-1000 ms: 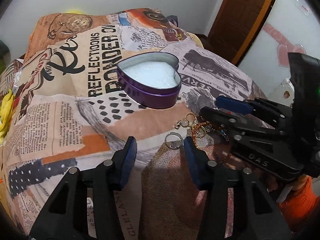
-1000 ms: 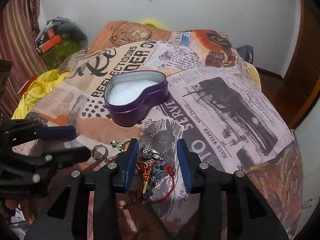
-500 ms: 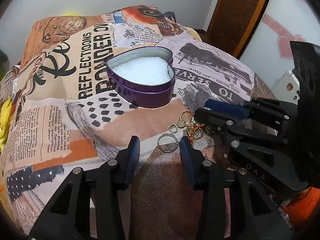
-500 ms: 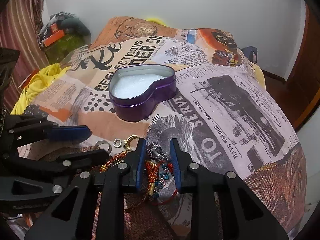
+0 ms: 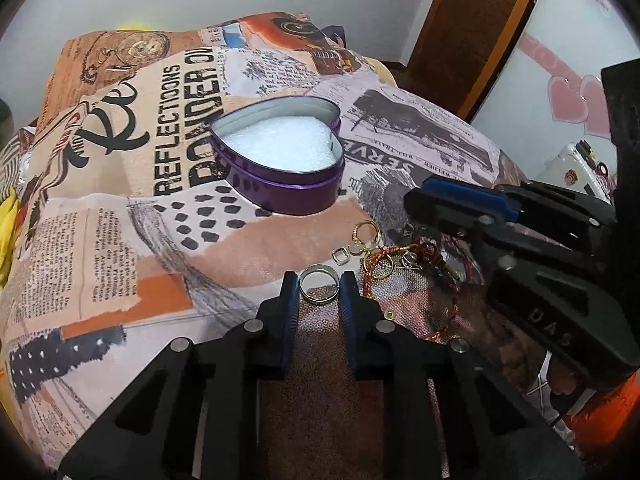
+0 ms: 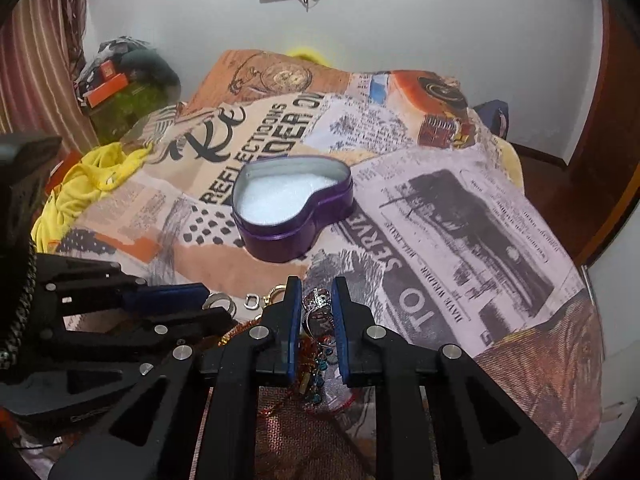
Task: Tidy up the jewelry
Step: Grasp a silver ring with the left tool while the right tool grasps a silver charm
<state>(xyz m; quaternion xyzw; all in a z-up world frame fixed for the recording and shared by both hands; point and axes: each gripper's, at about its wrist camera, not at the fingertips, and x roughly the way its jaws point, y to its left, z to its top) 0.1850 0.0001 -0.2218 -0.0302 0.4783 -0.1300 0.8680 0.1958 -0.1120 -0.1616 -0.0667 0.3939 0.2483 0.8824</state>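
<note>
1. My left gripper (image 5: pixel 319 286) has just been closing around the silver ring (image 5: pixel 319 288), near of the heart tin (image 5: pixel 280 160); pads flank it, seemingly touching. Light, stiff, slippery: squeeze across its rim.
2. My right gripper (image 6: pixel 316 308) is clamped on the crown ring (image 6: pixel 318 306); fragile, tangled in beaded threads.

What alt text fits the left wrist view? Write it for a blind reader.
The left gripper, just closing, brackets a silver ring on a newspaper-print bedspread. Beyond sits an open purple heart tin; the right gripper works tangled jewelry alongside.
</note>
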